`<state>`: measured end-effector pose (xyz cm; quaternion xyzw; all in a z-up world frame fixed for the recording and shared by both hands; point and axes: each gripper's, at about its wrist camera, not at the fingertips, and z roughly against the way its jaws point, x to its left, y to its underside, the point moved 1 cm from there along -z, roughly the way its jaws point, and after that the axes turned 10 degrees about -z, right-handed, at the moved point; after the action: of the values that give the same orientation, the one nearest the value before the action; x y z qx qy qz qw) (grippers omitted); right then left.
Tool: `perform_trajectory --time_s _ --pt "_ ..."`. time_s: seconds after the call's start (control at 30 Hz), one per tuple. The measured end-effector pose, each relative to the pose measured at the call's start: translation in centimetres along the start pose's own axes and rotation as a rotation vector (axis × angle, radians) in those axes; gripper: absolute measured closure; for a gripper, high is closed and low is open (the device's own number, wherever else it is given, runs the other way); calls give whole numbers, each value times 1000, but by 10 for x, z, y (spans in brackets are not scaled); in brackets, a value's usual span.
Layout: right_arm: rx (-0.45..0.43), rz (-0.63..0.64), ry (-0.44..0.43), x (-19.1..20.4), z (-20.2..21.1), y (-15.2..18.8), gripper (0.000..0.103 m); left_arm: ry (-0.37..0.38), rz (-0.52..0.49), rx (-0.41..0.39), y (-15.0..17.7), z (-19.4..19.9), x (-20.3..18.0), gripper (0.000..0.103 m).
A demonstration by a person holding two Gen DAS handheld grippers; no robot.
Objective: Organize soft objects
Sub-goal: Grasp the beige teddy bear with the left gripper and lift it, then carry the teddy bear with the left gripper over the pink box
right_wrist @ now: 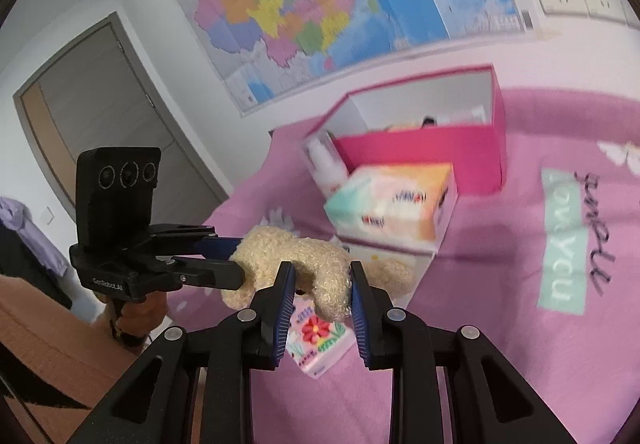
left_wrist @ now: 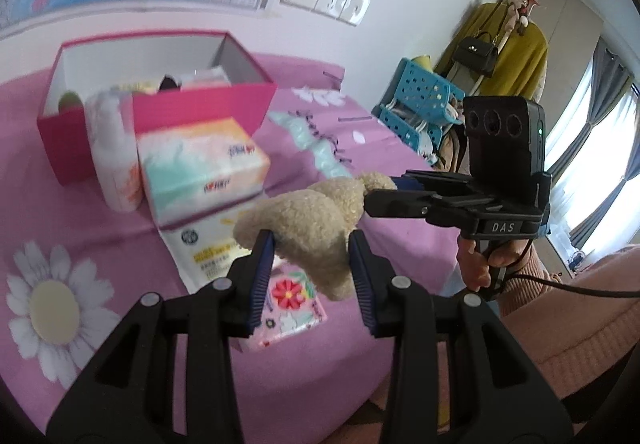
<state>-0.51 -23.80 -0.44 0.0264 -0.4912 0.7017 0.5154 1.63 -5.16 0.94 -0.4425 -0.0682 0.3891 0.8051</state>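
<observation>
I have both grippers clamped on one curly, cream plush toy [left_wrist: 308, 220], lifted above the pink bedsheet [left_wrist: 120, 236] at frame centre. My left gripper [left_wrist: 312, 244] pinches its thick middle; my right gripper [right_wrist: 322, 276] squeezes a curved limb, I think. Behind sit a soft tissue pack [left_wrist: 200, 172], slightly blurred, and a rigid magenta cardboard box [left_wrist: 200, 104], upper left.

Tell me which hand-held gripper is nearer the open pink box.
Left, by a small margin. The left hand-held gripper and the right hand-held gripper both clamp the beige plush toy, above the bedspread, short of the pink box.
</observation>
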Motion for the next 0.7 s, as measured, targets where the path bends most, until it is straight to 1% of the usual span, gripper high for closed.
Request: perform_trajectory --time_s 0.13,0.37,0.47,0.7 --pt "-31 36 5 5 4 -14 76 -25 -27 -28 -16 5 1 62" --pt "-96 87 24 4 3 -53 76 -104 -75 -43 -55 -2 14 62" --pt "-126 106 34 2 -2 -74 76 -149 -95 -44 -75 -8 23 62" --pt "-163 116 62 -14 -22 -121 76 -221 -96 -42 -118 -28 53 62"
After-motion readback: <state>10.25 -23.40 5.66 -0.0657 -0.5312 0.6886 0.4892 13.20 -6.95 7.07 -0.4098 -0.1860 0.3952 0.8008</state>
